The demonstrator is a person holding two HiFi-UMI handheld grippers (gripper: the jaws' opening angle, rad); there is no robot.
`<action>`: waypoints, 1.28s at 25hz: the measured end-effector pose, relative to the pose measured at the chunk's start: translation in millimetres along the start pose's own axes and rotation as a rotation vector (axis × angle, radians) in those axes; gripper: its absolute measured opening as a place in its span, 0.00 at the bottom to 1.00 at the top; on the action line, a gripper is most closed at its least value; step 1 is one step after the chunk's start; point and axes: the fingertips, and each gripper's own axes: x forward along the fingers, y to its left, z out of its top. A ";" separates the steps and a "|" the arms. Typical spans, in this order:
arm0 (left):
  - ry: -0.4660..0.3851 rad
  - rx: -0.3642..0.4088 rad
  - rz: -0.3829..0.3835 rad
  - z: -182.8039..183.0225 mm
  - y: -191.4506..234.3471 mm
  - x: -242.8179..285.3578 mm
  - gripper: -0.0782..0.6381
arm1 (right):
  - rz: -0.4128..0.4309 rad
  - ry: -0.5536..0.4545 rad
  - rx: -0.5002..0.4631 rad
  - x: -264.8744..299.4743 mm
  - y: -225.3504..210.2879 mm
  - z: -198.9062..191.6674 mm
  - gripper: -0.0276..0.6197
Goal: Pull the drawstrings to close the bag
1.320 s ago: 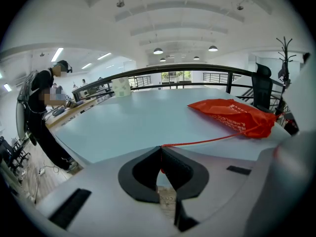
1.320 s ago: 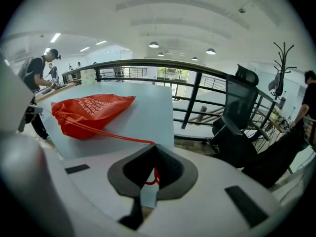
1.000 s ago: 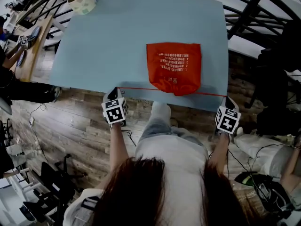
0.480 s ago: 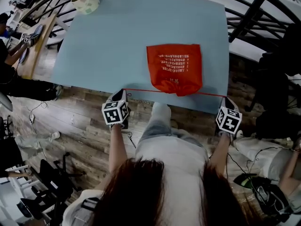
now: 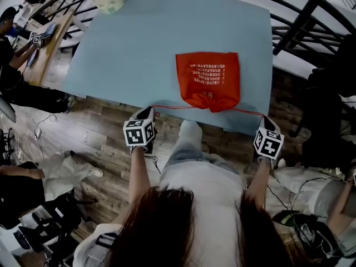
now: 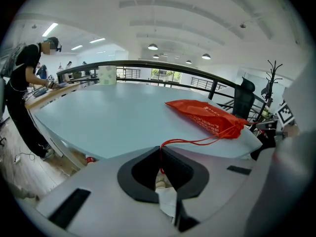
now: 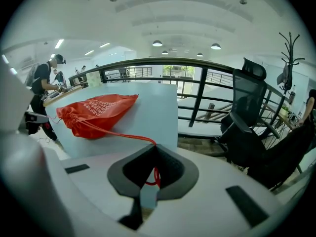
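The left gripper [image 5: 148, 113] is clamped on the left drawstring [image 5: 169, 107] at the near edge of the table [image 5: 139, 43]. The orange bag [image 5: 208, 77] is laid flat there, mouth gathered. The right drawstring [image 5: 250, 112] is pinched by the right gripper [image 5: 266, 121].

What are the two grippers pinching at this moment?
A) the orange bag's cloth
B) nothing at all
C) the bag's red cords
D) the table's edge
C: the left gripper is shut on the left cord and the right gripper on the right cord, both cords running to the orange bag.
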 end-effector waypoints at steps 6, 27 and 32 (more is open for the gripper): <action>0.014 0.015 -0.028 -3.8 -11.1 -2.3 0.13 | 0.009 0.005 -0.016 -1.4 2.2 0.2 0.08; 0.061 0.042 -0.047 -35.1 -23.3 -18.3 0.26 | 0.090 0.066 -0.034 -8.4 14.4 -28.5 0.15; 0.070 0.038 -0.045 -40.9 -21.8 -21.6 0.28 | 0.108 0.083 -0.047 -10.8 19.0 -34.1 0.18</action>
